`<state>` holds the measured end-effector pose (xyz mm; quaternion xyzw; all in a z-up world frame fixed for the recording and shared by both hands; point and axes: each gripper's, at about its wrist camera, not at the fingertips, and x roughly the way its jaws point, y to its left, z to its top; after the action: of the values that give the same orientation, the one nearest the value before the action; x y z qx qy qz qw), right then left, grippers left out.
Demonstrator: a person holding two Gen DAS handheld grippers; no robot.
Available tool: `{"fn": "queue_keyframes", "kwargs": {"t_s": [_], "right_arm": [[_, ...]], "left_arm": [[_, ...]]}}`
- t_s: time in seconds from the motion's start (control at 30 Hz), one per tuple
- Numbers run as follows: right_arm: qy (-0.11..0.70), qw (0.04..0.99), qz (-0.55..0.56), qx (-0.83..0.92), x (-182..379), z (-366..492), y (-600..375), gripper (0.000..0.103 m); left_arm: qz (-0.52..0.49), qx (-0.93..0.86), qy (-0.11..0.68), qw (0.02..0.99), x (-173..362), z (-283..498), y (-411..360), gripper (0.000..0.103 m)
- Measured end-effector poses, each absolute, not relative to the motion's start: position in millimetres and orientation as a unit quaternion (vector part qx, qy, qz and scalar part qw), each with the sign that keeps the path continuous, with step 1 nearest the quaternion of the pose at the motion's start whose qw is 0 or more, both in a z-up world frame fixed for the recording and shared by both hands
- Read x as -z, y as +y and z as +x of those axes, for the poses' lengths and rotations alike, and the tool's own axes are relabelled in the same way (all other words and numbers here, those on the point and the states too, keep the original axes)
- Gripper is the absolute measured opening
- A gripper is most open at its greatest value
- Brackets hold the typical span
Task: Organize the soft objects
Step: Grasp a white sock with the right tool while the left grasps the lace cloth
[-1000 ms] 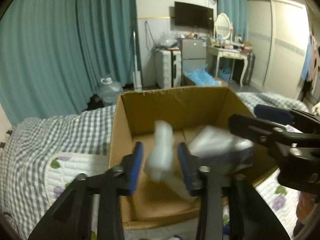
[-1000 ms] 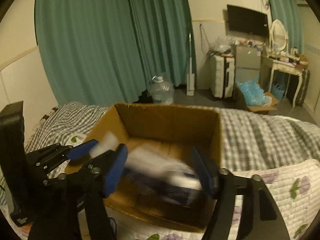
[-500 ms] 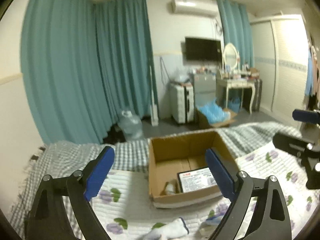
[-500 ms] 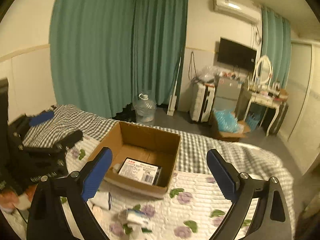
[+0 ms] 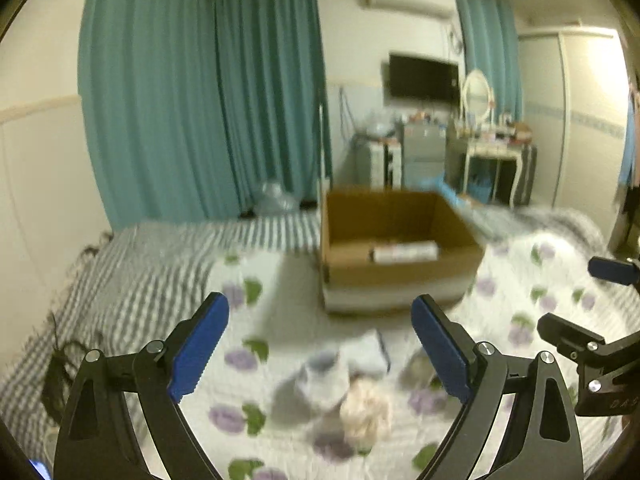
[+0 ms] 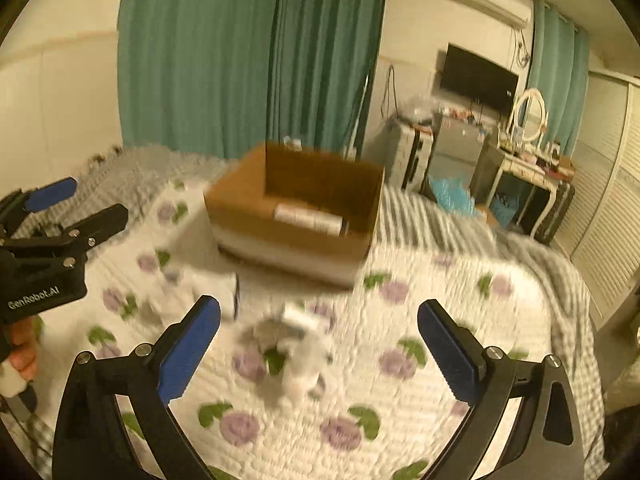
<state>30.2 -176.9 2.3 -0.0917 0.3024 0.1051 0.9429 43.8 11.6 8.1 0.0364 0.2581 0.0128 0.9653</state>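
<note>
Brown cardboard box [image 5: 400, 248] on the floral quilted bed [image 6: 420, 300] holds a white labelled packet [image 5: 404, 252]; left tongs [image 5: 320, 354] and right tongs [image 6: 320, 356] gape wide, empty.

Both wrist views look forward over bed [image 5: 168, 256], sharing cardboard box [image 6: 280, 236].

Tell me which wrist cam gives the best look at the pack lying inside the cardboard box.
Right wrist. It looks down past the cardboard box's near corner, so more of the white pack shows along the box floor. The left wrist view sees the pack lower, as a blurred strip just above the front wall.
</note>
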Motion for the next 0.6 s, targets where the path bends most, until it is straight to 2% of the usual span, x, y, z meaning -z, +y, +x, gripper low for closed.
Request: {"fn": "queue_keyframes", "kwargs": {"t_s": [0.2,0.27,0.3,0.33,0.6], "right_arm": [[0.361,0.92,-0.122,-0.089,68,41,-170,0.098],[0.377,0.913,-0.125,-0.092,80,46,-167,0.077],[0.387,0.908,-0.128,-0.096,87,49,-164,0.059],[0.394,0.904,-0.126,-0.103,91,52,-161,0.057],[0.442,0.883,-0.102,-0.118,120,77,-156,0.057]], "left_arm": [[0.034,0.003,0.331,0.943,61,50,3,0.094],[0.041,0.003,0.357,0.933,80,56,-3,0.094],[0.043,0.004,0.364,0.93,86,56,-4,0.094],[0.043,0.006,0.374,0.926,95,57,-6,0.094],[0.046,0.028,0.413,0.909,125,68,-10,0.092]]}}
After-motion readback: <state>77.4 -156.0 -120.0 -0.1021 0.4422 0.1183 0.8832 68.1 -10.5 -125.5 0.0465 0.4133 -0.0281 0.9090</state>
